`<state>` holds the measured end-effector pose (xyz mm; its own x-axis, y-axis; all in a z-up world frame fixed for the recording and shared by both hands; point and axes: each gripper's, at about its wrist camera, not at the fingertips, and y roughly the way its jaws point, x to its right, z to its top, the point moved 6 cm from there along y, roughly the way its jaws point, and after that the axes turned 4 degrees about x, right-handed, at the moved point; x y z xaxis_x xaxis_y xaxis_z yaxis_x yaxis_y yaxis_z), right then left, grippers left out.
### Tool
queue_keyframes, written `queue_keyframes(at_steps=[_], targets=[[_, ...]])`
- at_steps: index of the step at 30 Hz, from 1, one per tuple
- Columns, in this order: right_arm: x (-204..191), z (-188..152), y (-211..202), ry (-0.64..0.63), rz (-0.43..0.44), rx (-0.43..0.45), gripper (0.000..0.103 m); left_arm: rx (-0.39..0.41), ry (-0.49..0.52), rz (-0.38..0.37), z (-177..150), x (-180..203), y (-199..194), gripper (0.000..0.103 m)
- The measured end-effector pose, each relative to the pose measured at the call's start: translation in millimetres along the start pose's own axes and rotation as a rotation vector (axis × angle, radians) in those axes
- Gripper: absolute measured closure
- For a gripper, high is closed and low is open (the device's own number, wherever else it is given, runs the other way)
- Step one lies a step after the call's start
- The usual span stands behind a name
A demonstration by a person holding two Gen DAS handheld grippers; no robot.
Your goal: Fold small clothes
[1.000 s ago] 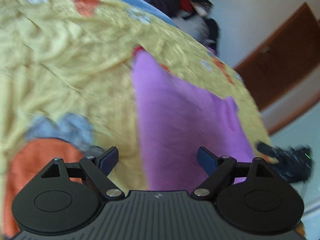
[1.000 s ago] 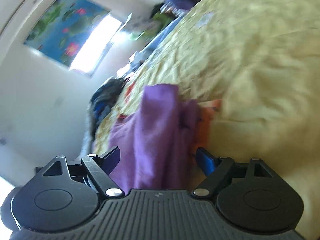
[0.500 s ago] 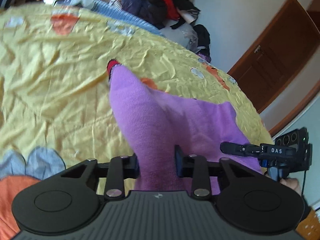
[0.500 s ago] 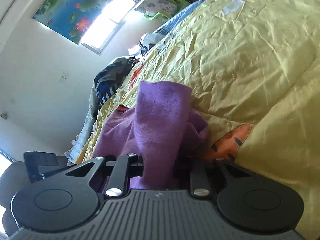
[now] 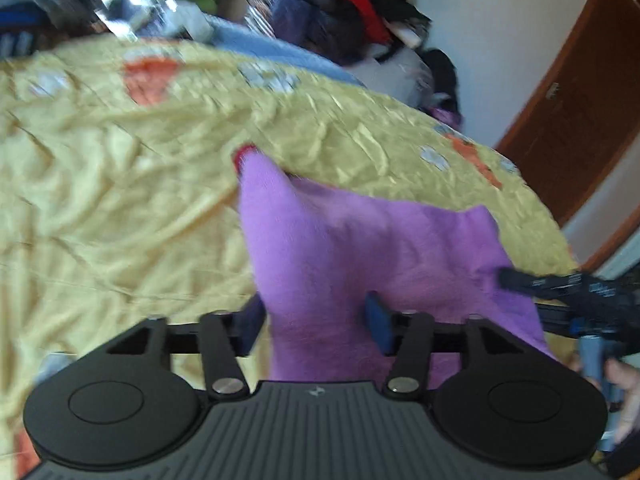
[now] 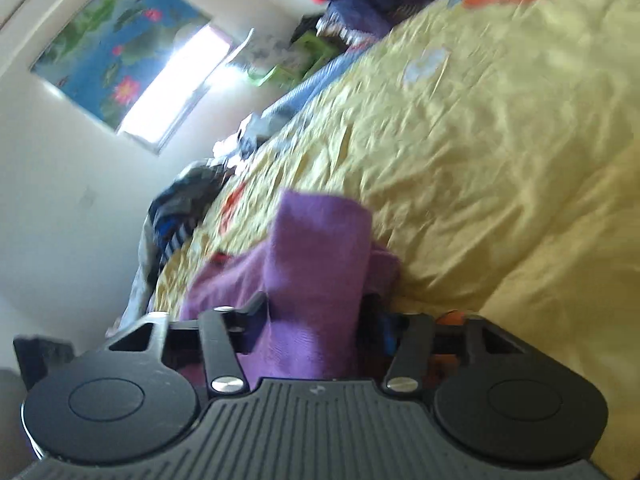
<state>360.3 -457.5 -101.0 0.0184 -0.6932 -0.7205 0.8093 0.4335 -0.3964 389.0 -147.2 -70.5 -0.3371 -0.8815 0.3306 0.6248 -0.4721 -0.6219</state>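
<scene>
My left gripper [image 5: 316, 320] has its fingers part-way apart with the purple garment [image 5: 360, 248] bunched between them; I can't tell if they pinch it. My right gripper [image 6: 316, 320] looks the same, purple cloth filling its gap. The garment lies on the yellow bedspread [image 5: 100, 200]. Beyond the bedspread sit piled clothes [image 5: 340, 4] and a brown door [image 5: 580, 112].
</scene>
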Motion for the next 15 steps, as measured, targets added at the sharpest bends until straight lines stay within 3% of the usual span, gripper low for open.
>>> queue_keyframes(at_steps=[1, 2, 5, 7, 15], targets=[[-6, 1, -9, -0.026, -0.026, 0.037, 0.039, 0.018, 0.013, 0.029, 0, 0, -9, 0.029], [-13, 2, -21, -0.062, -0.058, 0.068, 0.039, 0.035, 0.028, 0.062, -1, 0, -19, 0.025], [-35, -3, -60, -0.135, -0.166, 0.123, 0.036, 0.054, 0.112, 0.149, -11, 7, -48, 0.022], [-51, -14, -80, -0.179, -0.194, 0.128, 0.030, 0.038, 0.143, 0.168, -24, 14, -65, 0.020], [-97, -83, -143, -0.186, -0.130, 0.117, 0.025, 0.008, 0.184, 0.248, -89, 36, -113, 0.019]])
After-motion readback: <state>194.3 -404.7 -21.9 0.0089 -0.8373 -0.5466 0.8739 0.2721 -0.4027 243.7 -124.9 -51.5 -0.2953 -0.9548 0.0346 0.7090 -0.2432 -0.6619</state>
